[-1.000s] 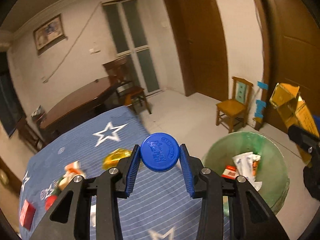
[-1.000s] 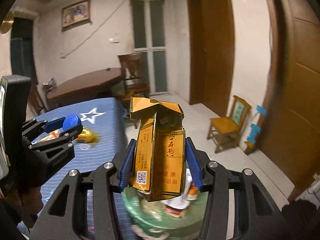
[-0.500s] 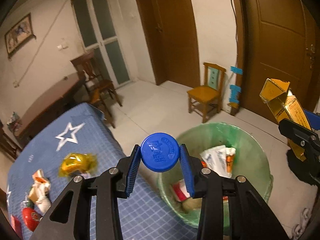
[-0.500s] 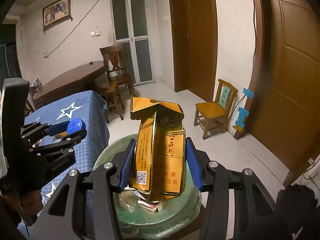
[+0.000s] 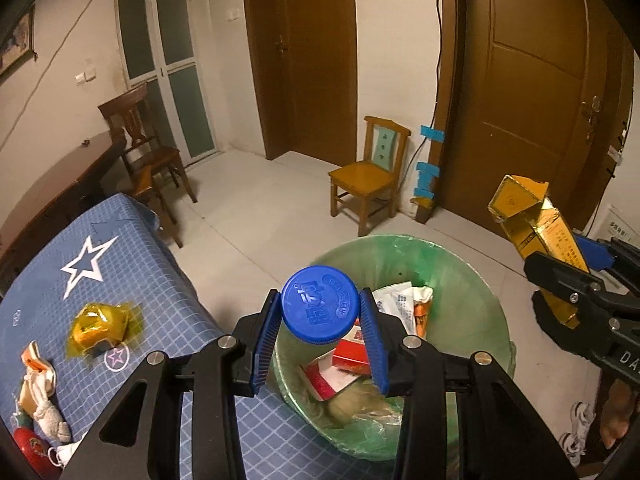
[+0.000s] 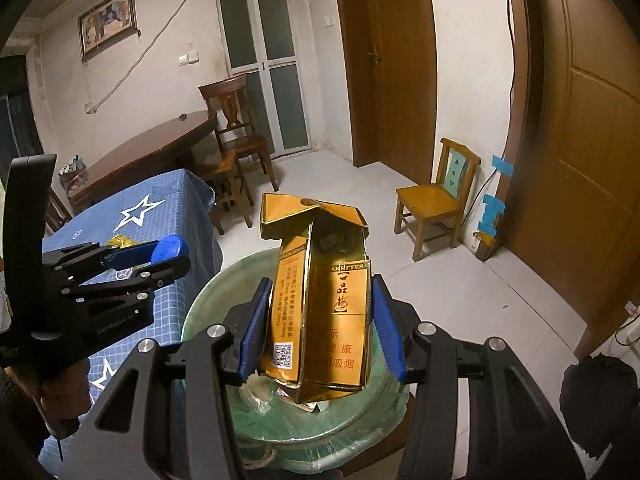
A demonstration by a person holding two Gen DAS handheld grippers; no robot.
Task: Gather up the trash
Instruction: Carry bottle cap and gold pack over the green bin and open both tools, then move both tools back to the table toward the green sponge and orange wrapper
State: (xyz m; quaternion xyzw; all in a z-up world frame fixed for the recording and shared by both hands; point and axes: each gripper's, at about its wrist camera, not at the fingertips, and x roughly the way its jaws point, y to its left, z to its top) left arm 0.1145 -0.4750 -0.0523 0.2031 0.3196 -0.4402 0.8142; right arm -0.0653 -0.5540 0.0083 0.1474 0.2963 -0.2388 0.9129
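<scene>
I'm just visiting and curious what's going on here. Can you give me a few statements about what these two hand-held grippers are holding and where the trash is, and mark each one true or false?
1. The left hand-held gripper is clamped on a blue bottle cap. True.
2. The right hand-held gripper is empty. False: it grips a gold cigarette carton.
3. The green-lined trash bin already has packaging inside. True.
4. The blue star-patterned tablecloth has no litter on it. False: a yellow wrapper and other scraps lie there.
5. The small wooden chair stands on the tablecloth. False: it stands on the floor by the wall.
</scene>
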